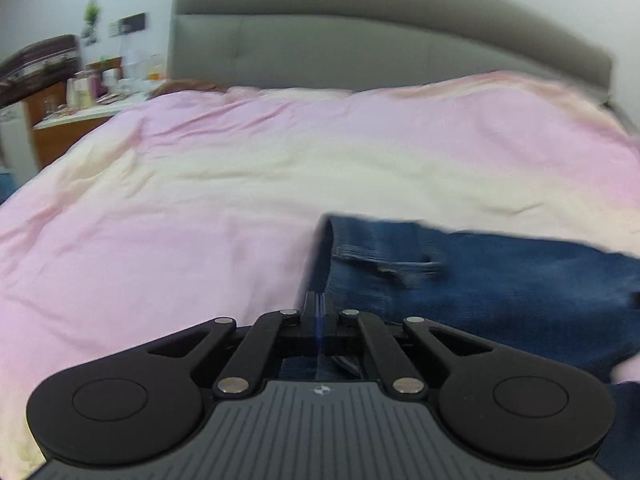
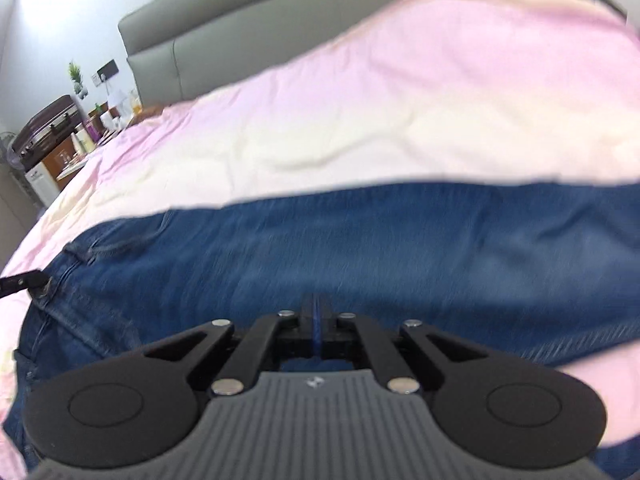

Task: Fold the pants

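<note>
I have both grippers' fingers pinching the jeans [image 2: 360, 240]: left gripper [image 1: 319, 304] at the waistband, right gripper [image 2: 316, 308] along the leg. I'd lift evenly, keeping denim taut, folding across the pink bed cover [image 1: 200, 168].

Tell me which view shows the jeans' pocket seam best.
Left wrist view: the jeans show a stitched pocket opening just beyond the shut left hand-held gripper, though blurred. Right wrist view shows mostly plain denim; seams appear only at the far left edge, small and distorted.
</note>
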A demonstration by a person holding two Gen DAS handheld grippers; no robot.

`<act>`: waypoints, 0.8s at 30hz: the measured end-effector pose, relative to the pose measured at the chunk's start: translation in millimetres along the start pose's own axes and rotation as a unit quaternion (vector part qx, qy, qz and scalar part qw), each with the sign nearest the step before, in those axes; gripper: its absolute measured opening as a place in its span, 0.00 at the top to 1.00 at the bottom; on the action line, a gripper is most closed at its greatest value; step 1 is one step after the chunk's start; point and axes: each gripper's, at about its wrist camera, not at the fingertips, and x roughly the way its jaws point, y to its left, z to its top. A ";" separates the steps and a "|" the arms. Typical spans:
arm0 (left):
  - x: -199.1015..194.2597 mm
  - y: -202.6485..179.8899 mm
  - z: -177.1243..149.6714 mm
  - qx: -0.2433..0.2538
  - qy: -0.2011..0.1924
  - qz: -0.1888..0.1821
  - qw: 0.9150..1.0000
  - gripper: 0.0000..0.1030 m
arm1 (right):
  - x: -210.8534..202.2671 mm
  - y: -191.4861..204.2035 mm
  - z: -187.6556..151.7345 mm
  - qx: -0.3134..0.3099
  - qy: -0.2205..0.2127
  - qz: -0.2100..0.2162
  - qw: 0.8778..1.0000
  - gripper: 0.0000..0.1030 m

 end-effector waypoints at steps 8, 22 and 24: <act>19.3 33.2 -5.7 -0.036 0.061 -0.033 0.997 1.00 | 9.4 13.5 -17.2 -0.013 0.086 0.060 0.994 0.90; -21.6 -57.2 -55.6 0.173 0.139 -0.088 0.971 0.88 | 0.7 51.4 -92.1 -0.122 0.157 0.049 0.979 0.65; -19.9 -58.3 -57.2 0.180 0.141 -0.081 0.970 0.87 | -1.7 44.8 -80.7 -0.089 0.161 0.061 0.981 0.66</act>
